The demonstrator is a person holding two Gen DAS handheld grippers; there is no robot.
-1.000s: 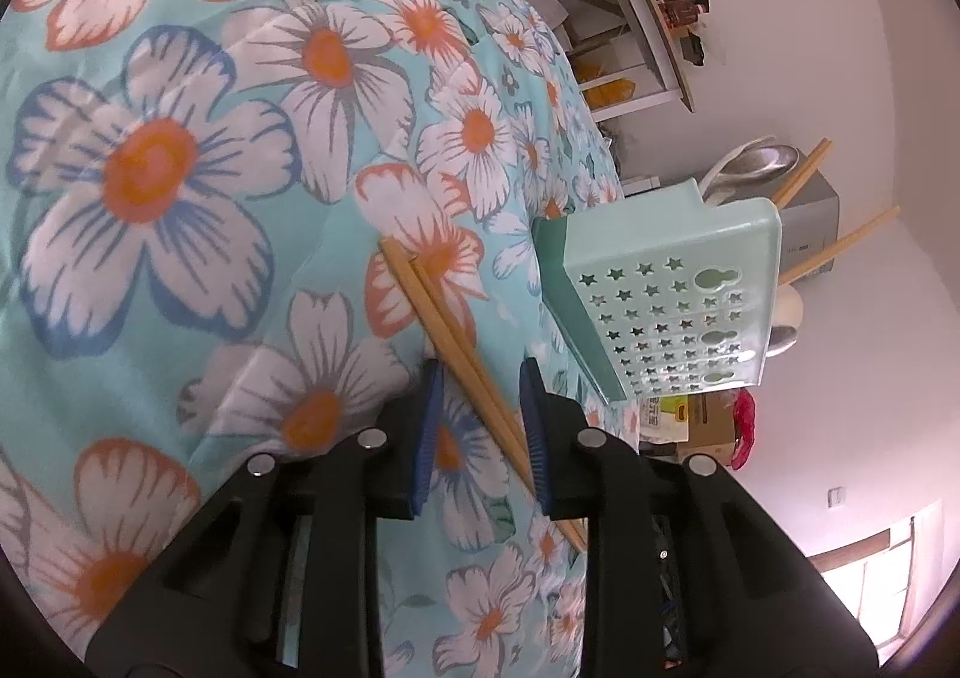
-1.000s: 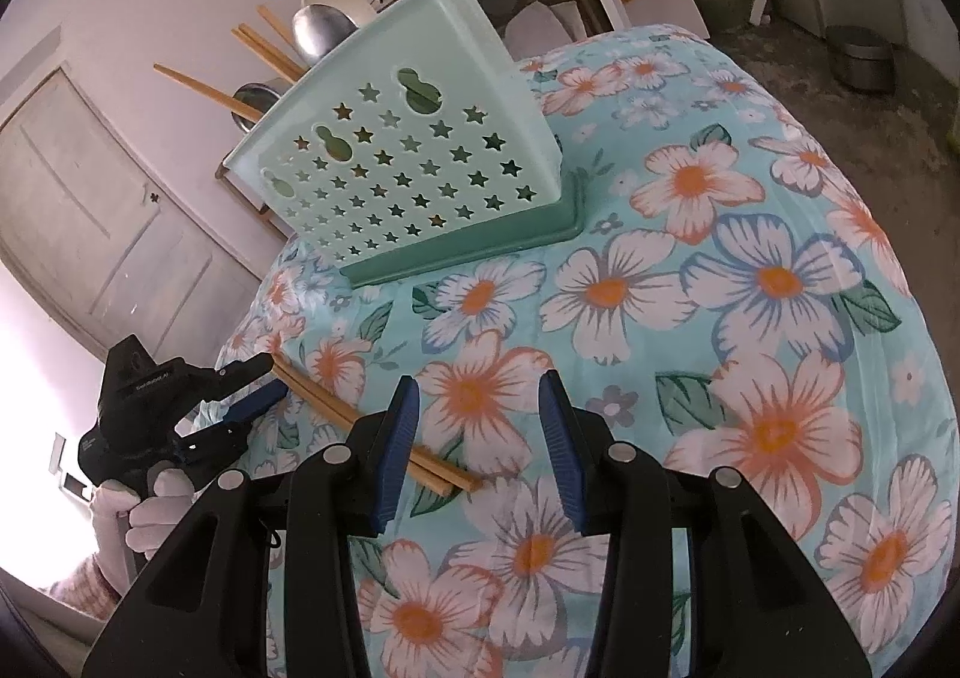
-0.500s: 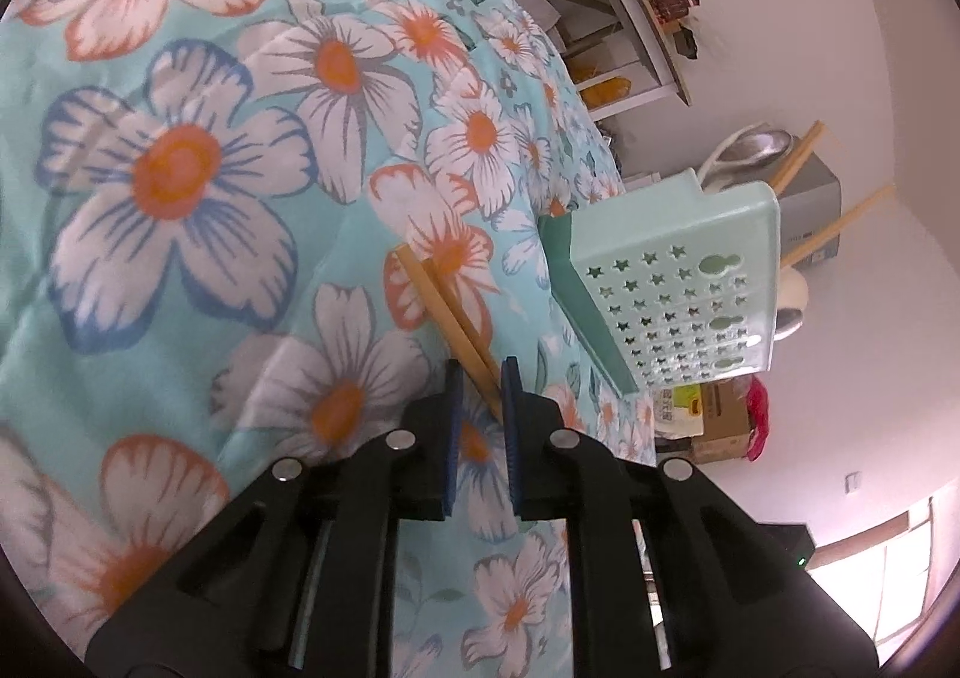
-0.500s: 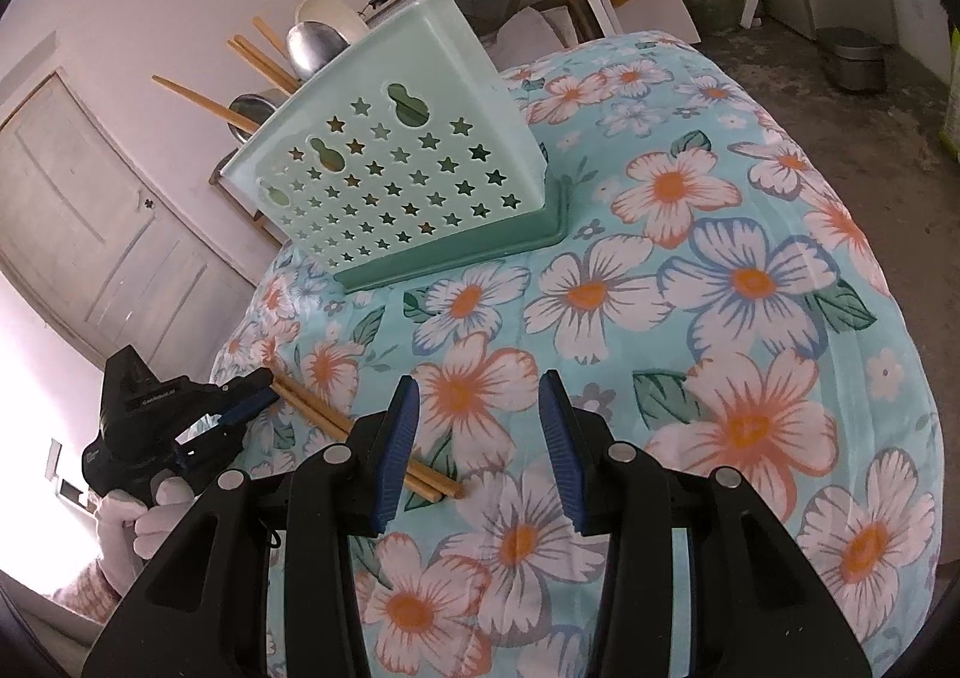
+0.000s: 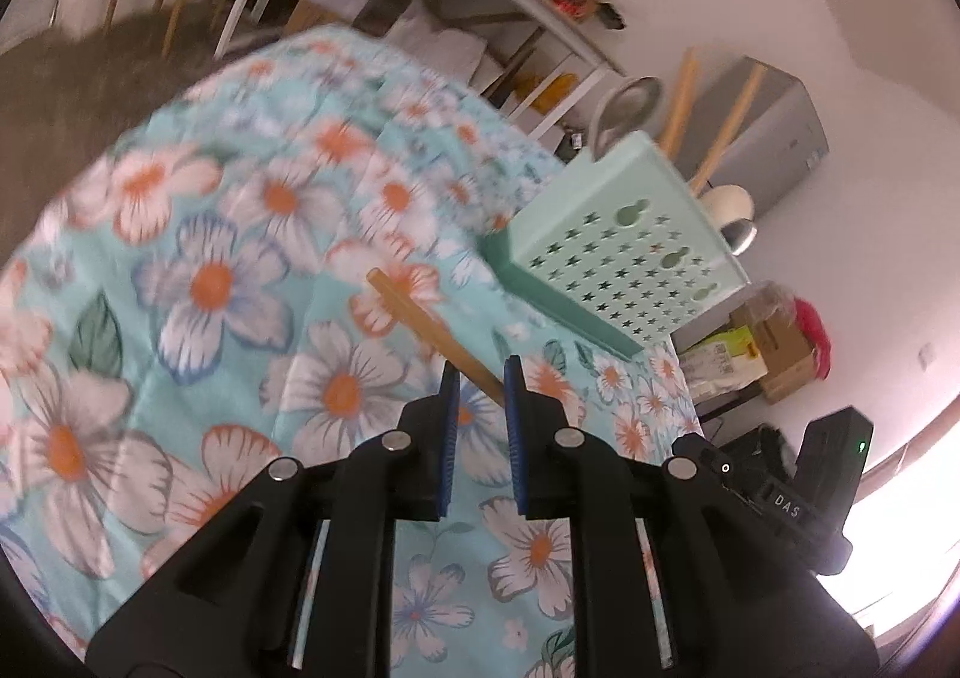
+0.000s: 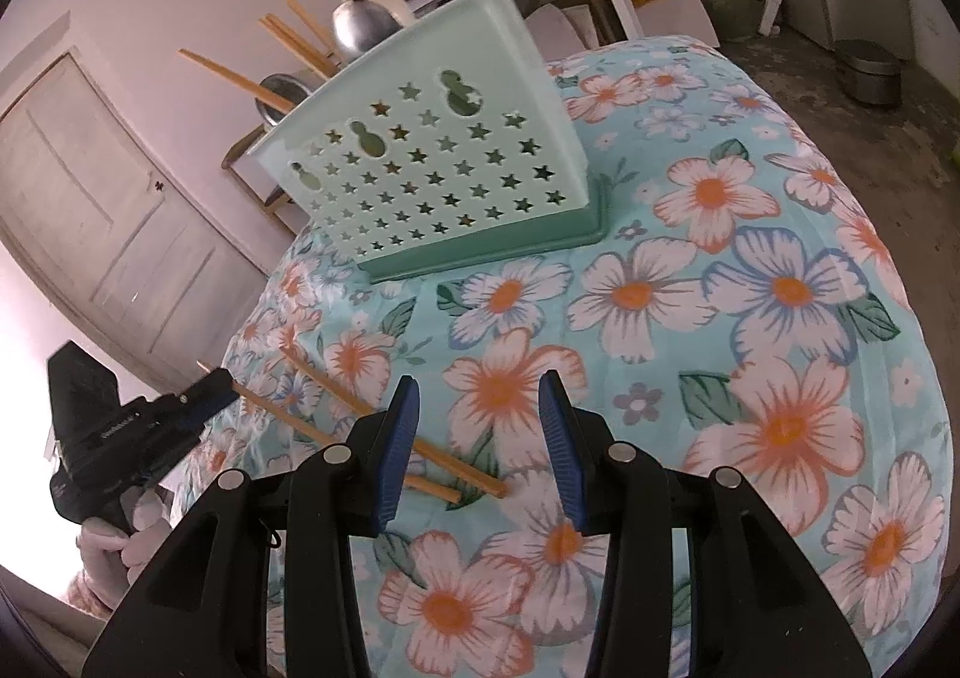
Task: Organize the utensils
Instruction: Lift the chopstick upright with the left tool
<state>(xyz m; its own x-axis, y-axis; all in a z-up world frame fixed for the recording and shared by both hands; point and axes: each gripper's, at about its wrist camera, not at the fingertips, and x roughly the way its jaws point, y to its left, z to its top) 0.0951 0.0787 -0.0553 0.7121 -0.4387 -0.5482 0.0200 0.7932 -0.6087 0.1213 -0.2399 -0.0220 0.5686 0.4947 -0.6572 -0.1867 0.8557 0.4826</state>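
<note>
Left gripper (image 5: 482,375) clamped on one chopstick (image 5: 420,318) near its end, lifted off the cloth.
Risk: off-centre grip, stick may pivot or slip before reaching holder (image 6: 432,162). Right gripper (image 6: 477,438) apart over 2nd chopstick (image 6: 384,420) on cloth.

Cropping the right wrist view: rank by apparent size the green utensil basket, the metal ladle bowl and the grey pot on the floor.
1. Green utensil basket, by far the largest.
2. Metal ladle bowl and grey pot look about alike; the pot sits farther away, so I won't rank them.
</note>
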